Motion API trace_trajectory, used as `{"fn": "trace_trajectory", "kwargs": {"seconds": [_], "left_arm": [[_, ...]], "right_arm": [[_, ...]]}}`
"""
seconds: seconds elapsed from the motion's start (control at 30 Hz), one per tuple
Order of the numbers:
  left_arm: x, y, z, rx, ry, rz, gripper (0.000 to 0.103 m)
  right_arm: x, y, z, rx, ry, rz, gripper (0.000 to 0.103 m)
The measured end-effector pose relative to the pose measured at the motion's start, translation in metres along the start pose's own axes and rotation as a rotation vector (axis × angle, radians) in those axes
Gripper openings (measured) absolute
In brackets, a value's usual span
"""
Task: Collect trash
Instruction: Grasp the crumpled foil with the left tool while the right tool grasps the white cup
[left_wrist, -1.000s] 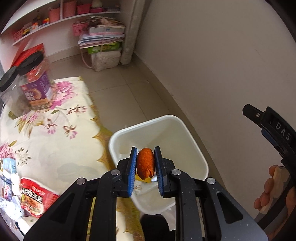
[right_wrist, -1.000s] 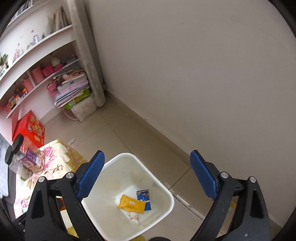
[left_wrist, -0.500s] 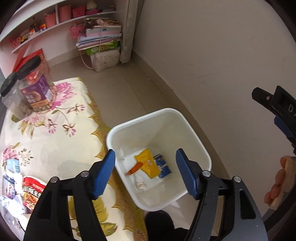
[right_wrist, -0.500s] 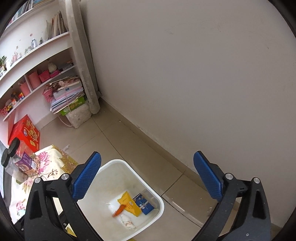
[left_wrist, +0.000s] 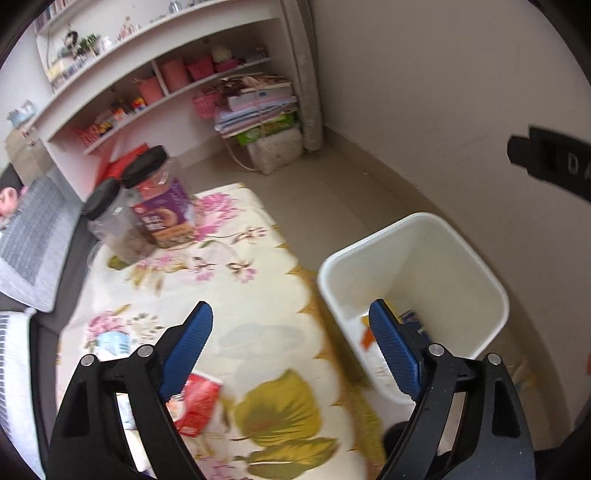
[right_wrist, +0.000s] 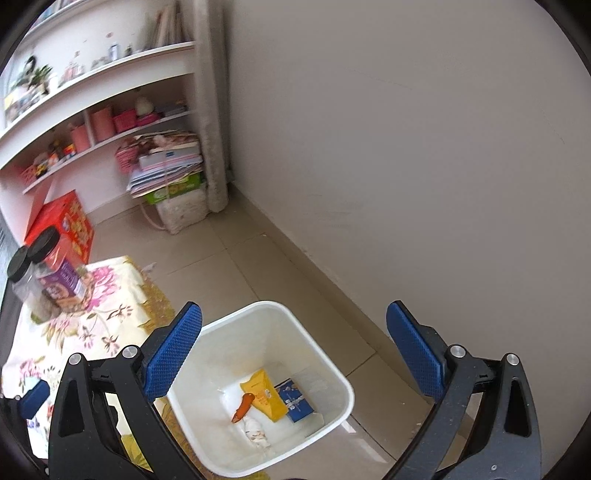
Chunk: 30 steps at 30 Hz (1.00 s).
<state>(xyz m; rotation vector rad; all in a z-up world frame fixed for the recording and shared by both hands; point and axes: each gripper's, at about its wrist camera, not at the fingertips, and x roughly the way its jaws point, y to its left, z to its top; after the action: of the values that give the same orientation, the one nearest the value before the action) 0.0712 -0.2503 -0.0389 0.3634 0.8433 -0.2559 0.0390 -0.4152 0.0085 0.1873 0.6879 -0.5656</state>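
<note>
A white bin (right_wrist: 332, 373) stands on the tiled floor beside the table. Inside lie an orange piece of trash (right_wrist: 244, 405), a yellow packet (right_wrist: 264, 393), a blue packet (right_wrist: 295, 402) and a crumpled white scrap (right_wrist: 255, 430). My right gripper (right_wrist: 295, 339) hangs open above the bin, nothing between its fingers. My left gripper (left_wrist: 291, 336) is over the table's edge by the bin (left_wrist: 436, 258), its jaws opening and empty. A red snack wrapper (left_wrist: 194, 402) and a pale blue packet (left_wrist: 112, 341) lie on the floral tablecloth (left_wrist: 258, 354) near the left gripper.
Two black-lidded jars (left_wrist: 155, 206) stand at the table's far end. A grey cushion (left_wrist: 33, 236) lies to the left. Shelves (right_wrist: 99, 129), a stack of books (right_wrist: 166, 166) and a red box (right_wrist: 64, 225) sit against the far wall. A plain wall (right_wrist: 406, 147) runs close behind the bin.
The left gripper let go of the orange piece, which fell into the bin, then swung left over the table with its jaws widening. The right gripper shifted slightly and opened a little more.
</note>
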Motion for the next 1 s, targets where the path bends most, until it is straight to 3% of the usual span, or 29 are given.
{"fn": "trace_trajectory", "kwargs": {"seconds": [0.3, 0.7, 0.83, 1.0], "left_arm": [[-0.001, 0.048, -0.031, -0.031, 0.03, 0.103, 0.084], [0.001, 0.165, -0.094, -0.183, 0.183, 0.206, 0.084], [0.011, 0.213, -0.114, -0.282, 0.251, 0.196, 0.084], [0.022, 0.243, -0.13, -0.34, 0.292, 0.159, 0.084]], "right_arm": [[-0.009, 0.052, -0.011, -0.09, 0.015, 0.079, 0.096], [-0.016, 0.143, -0.04, -0.269, 0.064, 0.185, 0.096], [-0.012, 0.171, -0.056, -0.34, 0.109, 0.208, 0.096], [-0.005, 0.201, -0.078, -0.408, 0.177, 0.224, 0.096]]}}
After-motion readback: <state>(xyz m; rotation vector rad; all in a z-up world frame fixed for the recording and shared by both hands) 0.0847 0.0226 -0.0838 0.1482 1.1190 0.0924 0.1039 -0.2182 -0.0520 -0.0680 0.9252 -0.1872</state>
